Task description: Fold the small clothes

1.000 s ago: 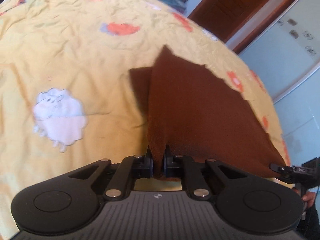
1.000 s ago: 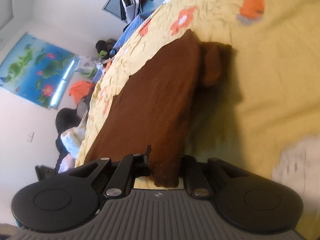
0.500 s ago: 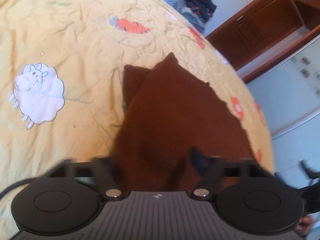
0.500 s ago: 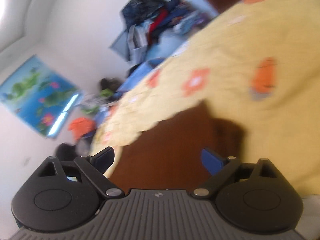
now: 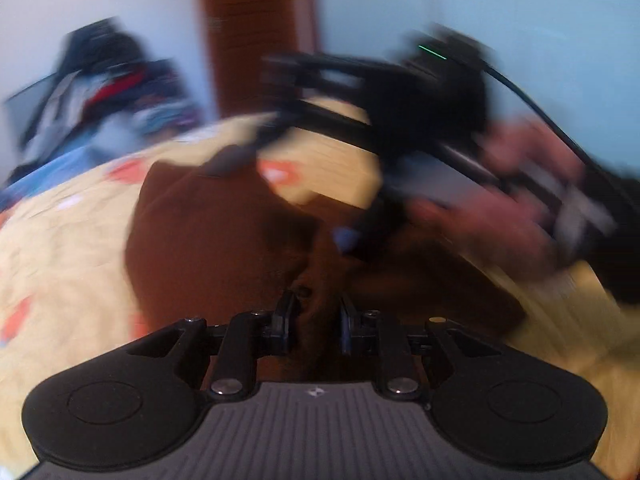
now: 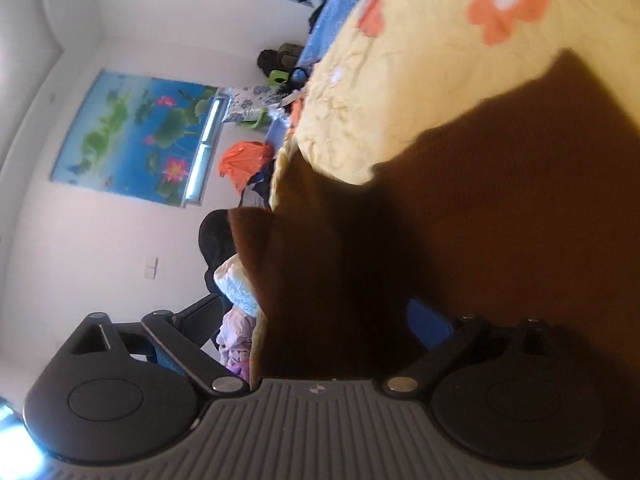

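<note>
The brown knit garment lies on the yellow flower-print bedspread, spread flat over it with a bunched ridge rising toward the near edge. In the right wrist view the garment covers the lower part of the bedspread and a flap of it hangs over the bed's edge.

The left gripper sits at the garment's near edge; its 2 fingers are drawn close together with a fold of the brown cloth pinched between them.

The right gripper sits low over the garment, its 2 blue-padded fingers spread wide apart, one off the bed's edge and one over the cloth, with nothing held between them. In the left wrist view this right gripper appears as a blurred black frame above the garment's far side, held by a blurred hand.

Beyond the garment, past the bedspread, a heap of clothes is piled against the wall beside a brown door. Off the bed's edge in the right wrist view hangs a lotus-pond poster, with an orange bag below it.
</note>
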Action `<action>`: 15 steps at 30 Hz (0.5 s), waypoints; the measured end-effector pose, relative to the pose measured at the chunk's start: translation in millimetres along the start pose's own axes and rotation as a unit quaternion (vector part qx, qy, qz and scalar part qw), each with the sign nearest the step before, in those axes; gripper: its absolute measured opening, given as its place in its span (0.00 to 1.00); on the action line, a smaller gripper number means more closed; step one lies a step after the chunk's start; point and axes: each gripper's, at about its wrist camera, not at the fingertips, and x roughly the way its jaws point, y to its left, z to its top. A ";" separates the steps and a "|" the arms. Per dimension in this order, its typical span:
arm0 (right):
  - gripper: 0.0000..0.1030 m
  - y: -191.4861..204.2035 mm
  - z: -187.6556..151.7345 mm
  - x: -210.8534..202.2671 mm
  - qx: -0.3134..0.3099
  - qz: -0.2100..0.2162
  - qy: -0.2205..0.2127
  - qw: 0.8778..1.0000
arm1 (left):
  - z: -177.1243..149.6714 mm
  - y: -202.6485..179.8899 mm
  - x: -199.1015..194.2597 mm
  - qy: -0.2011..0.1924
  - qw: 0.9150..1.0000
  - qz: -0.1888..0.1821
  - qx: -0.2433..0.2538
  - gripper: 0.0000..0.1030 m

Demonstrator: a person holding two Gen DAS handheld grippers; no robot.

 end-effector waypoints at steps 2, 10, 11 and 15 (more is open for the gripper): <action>0.96 -10.2 2.3 -7.6 0.003 -0.032 -0.007 0.999 | -13.0 -19.4 12.4 0.014 1.000 -0.014 0.024 0.20; 0.60 -19.3 6.6 -9.6 -0.037 -0.073 -0.018 0.996 | -15.6 -21.9 13.1 0.005 0.999 0.010 0.048 0.19; 0.35 -18.7 7.8 -6.5 -0.047 -0.084 -0.015 0.995 | -14.7 -26.2 13.1 0.004 0.999 0.011 0.051 0.17; 0.17 -9.4 6.7 2.4 -0.117 -0.120 -0.003 0.986 | -4.0 -46.3 13.4 -0.013 0.998 0.007 0.068 0.11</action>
